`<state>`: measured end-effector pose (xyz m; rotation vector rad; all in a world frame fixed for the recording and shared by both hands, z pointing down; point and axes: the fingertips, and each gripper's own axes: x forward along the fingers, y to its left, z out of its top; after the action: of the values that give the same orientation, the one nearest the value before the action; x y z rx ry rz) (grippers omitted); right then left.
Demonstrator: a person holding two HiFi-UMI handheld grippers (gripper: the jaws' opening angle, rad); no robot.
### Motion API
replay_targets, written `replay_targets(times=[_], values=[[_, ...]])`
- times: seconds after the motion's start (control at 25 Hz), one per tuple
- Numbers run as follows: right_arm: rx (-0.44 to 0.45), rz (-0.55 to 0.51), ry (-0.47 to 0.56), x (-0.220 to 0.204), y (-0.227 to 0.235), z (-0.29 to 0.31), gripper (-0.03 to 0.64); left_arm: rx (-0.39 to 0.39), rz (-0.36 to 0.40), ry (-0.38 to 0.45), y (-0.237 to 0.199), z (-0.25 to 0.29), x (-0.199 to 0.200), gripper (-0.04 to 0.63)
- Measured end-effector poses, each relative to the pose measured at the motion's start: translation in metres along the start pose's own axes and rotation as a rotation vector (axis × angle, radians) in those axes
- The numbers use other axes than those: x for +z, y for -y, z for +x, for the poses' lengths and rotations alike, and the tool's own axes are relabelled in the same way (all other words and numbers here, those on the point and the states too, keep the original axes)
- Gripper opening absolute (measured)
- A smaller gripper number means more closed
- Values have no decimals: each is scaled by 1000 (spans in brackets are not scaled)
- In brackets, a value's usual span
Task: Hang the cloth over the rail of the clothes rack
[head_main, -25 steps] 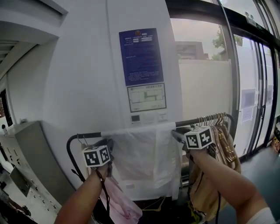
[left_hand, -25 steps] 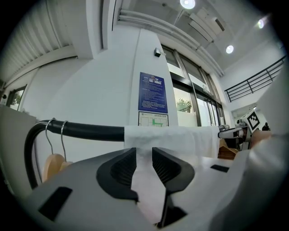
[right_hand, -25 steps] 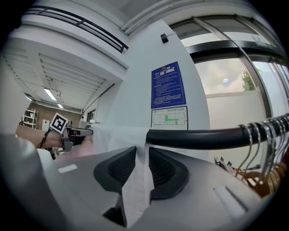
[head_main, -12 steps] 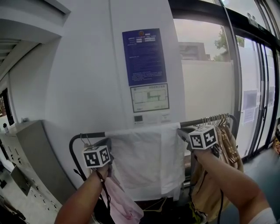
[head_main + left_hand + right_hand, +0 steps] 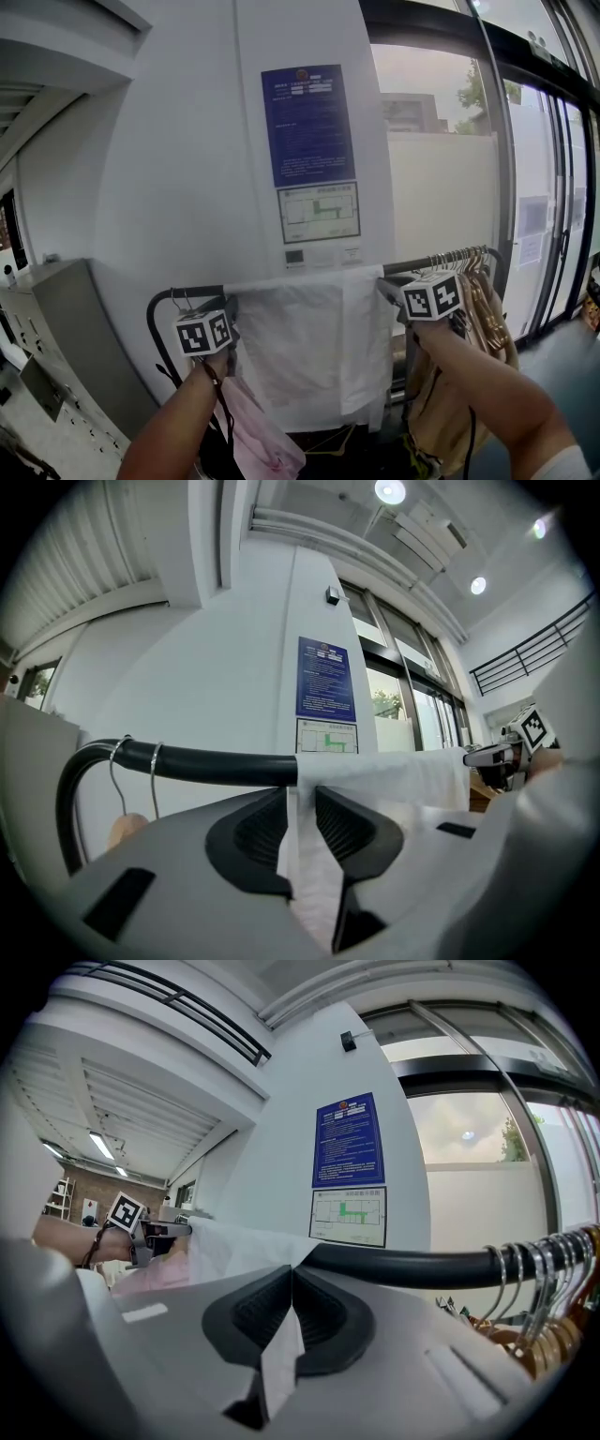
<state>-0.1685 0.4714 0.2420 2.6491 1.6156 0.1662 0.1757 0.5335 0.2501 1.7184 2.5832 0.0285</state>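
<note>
A white cloth (image 5: 309, 347) hangs draped over the black rail (image 5: 187, 292) of the clothes rack, in front of a white wall. My left gripper (image 5: 232, 306) is at the cloth's upper left corner, just below the rail. Its jaws are opening, and a fold of cloth (image 5: 384, 771) still lies loosely between them at the left gripper (image 5: 300, 795). My right gripper (image 5: 383, 286) is at the upper right corner. In the right gripper view the right gripper (image 5: 292, 1275) is shut on the cloth's edge (image 5: 234, 1246), right under the rail (image 5: 412, 1265).
Several wire hangers (image 5: 459, 258) with tan garments (image 5: 478, 323) crowd the rail's right end. A pink garment (image 5: 258, 431) hangs low at the left, beside two hanger hooks (image 5: 131, 771). A blue notice (image 5: 309, 122) is on the wall, with a grey cabinet (image 5: 56, 319) at the left.
The view has shifted slightly. The cloth stays draped over the rail and both grippers stand almost where they were.
</note>
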Motion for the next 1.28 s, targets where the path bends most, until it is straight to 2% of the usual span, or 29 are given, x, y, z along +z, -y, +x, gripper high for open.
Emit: replay_targets(times=[0.12, 0.4, 0.6, 0.92, 1.28], values=[[2, 4, 0, -2, 0, 1, 8, -14, 19, 10, 4, 0, 1, 14], [-7, -11, -8, -1, 1, 0, 8, -27, 44, 12, 3, -7, 7, 9], [-42, -19, -15, 2, 18, -19, 6, -23, 52, 18, -2, -21, 19, 9], [-176, 49, -5, 10, 77, -59, 5, 22, -41, 4, -44, -36, 32, 9], [-188, 78, -3, -3, 84, -65, 8, 24, -71, 8, -50, -32, 29, 11]])
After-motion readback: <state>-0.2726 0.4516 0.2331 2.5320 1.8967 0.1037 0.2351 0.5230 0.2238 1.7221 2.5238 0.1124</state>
